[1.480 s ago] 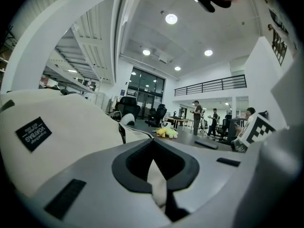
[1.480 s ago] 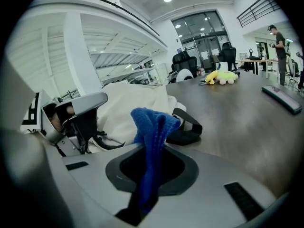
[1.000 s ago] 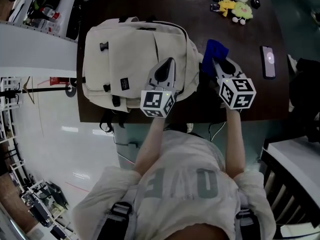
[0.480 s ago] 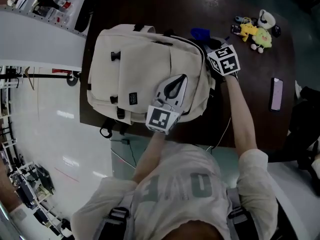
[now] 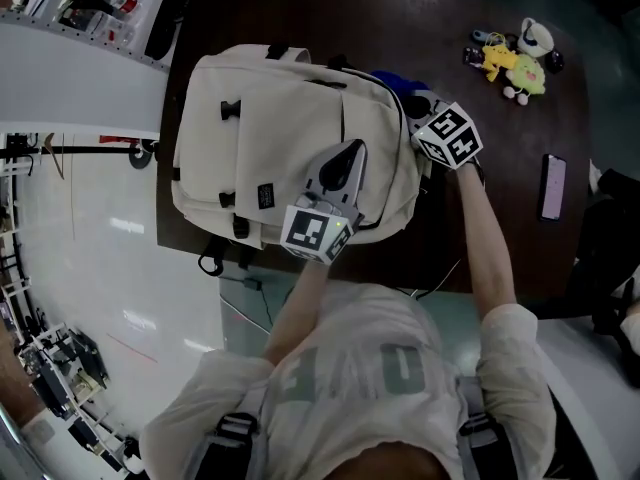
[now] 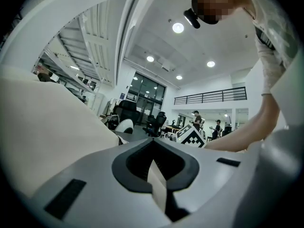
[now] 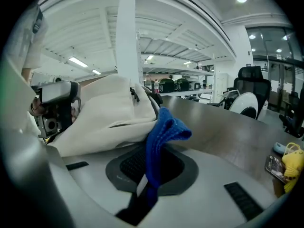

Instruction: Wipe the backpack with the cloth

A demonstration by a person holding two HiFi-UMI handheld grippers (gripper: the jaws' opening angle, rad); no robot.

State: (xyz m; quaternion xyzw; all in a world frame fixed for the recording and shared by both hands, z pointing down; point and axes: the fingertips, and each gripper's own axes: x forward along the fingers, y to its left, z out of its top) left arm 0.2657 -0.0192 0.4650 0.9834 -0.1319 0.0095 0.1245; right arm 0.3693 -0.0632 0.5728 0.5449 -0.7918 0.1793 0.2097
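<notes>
1. My left gripper (image 5: pixel 348 156) rests on the cream fabric backpack (image 5: pixel 270 138), jaws pressed together.
2. My right gripper (image 5: pixel 418 108) pinches the blue knitted cloth (image 7: pixel 161 132) at the backpack's two o'clock corner.
3. The backpack lies flat on the dark wooden table (image 5: pixel 450 8), towards its nine o'clock side.

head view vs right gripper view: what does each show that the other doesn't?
Head view only: the black label on the backpack, the phone, the person's shirt. Right gripper view only: the right gripper with fingers shut on the cloth, and office chairs behind. Both: backpack, blue cloth, yellow toy, table.
</notes>
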